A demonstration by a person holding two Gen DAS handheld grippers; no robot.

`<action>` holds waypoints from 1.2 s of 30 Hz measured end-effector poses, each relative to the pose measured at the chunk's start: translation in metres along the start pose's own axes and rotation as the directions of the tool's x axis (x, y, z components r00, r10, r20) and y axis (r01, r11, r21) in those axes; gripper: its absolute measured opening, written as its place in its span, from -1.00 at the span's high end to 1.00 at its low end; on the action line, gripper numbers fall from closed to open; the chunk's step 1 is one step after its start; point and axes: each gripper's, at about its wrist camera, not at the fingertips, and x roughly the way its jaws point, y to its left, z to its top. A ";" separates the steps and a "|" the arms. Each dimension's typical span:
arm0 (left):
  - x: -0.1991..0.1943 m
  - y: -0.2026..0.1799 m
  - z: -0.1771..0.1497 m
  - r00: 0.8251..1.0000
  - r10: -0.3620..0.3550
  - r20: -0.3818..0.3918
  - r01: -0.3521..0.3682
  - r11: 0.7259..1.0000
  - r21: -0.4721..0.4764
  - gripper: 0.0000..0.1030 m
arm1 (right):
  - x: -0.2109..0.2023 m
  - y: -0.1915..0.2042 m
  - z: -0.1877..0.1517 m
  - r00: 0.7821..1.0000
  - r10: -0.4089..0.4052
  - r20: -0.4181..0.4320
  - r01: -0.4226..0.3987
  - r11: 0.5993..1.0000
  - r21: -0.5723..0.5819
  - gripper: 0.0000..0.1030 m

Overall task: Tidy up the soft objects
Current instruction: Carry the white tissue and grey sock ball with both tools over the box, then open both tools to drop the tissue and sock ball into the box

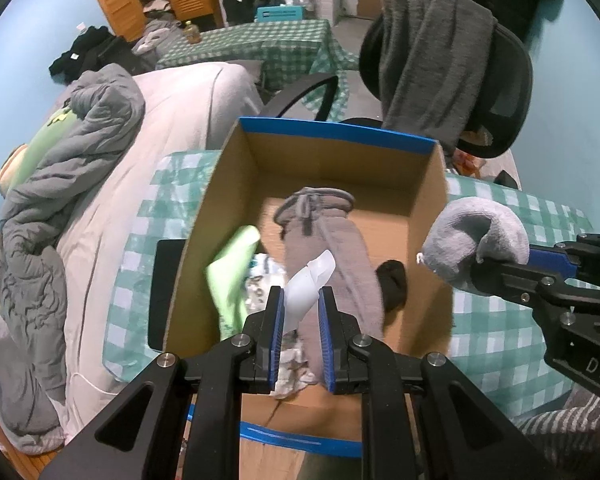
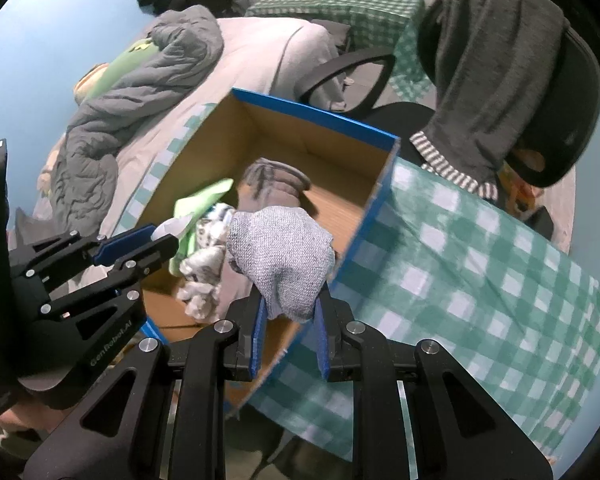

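We held two soft things over an open cardboard box (image 1: 236,184) that sat on a desk (image 2: 480,264) covered in green checked cloth. Our left tongs (image 1: 302,300) were pinched narrow on a small white cloth (image 1: 308,284), poised above the box's inside, probably so it could drop in with the rest. Our right tongs (image 2: 290,308) were clamped narrow on a gray sock (image 2: 280,252), near the box's right wall, likely bound for the same place.

Already in the box lay a long gray garment (image 1: 332,256), a light green cloth (image 1: 232,272), a patterned white cloth (image 2: 204,272) and a small black item (image 1: 394,280); we judged the sorting partly done.

In the left wrist view the sock bulged at three o'clock, outside the box over the checked cloth, and the black item showed plainly. In the right wrist view the sock covered that item, but the left tongs appeared at nine o'clock, and the patterned cloth showed more fully. An office chair (image 2: 540,128) draped with a dark gray garment (image 2: 496,68) stood at one o'clock, and a bed (image 1: 172,120) with a rumpled gray quilt (image 1: 40,208) lay at ten o'clock.
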 end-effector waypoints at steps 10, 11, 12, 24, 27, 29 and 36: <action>0.018 0.023 0.004 0.999 -0.008 -0.031 0.007 0.999 -0.035 0.68 | 0.021 0.023 0.020 1.000 0.002 -0.020 -0.002 1.000 -0.026 0.63; 0.021 0.025 0.004 0.999 -0.010 -0.036 0.009 0.999 -0.037 0.68 | 0.023 0.023 0.021 1.000 0.002 -0.022 -0.003 1.000 -0.023 0.63; 0.024 0.026 0.004 0.999 -0.010 -0.041 0.008 0.999 -0.038 0.68 | 0.025 0.024 0.022 1.000 0.002 -0.023 -0.002 1.000 -0.019 0.63; 0.027 0.030 0.006 0.998 0.005 -0.070 -0.005 1.000 -0.009 0.50 | 0.035 0.030 0.028 0.999 -0.024 -0.034 0.024 1.000 0.009 0.56; 0.025 0.033 0.006 0.997 0.007 -0.071 -0.008 1.000 -0.009 0.48 | 0.035 0.031 0.028 0.999 -0.034 -0.029 0.034 0.999 0.010 0.49; 0.022 0.034 0.006 0.998 0.007 -0.068 -0.007 1.000 -0.009 0.48 | 0.034 0.033 0.029 0.999 -0.037 -0.026 0.037 0.999 0.013 0.47; 0.014 0.040 0.006 0.998 0.013 -0.066 -0.015 1.000 -0.024 0.22 | 0.026 0.029 0.028 0.998 -0.065 -0.014 0.065 0.997 0.051 0.15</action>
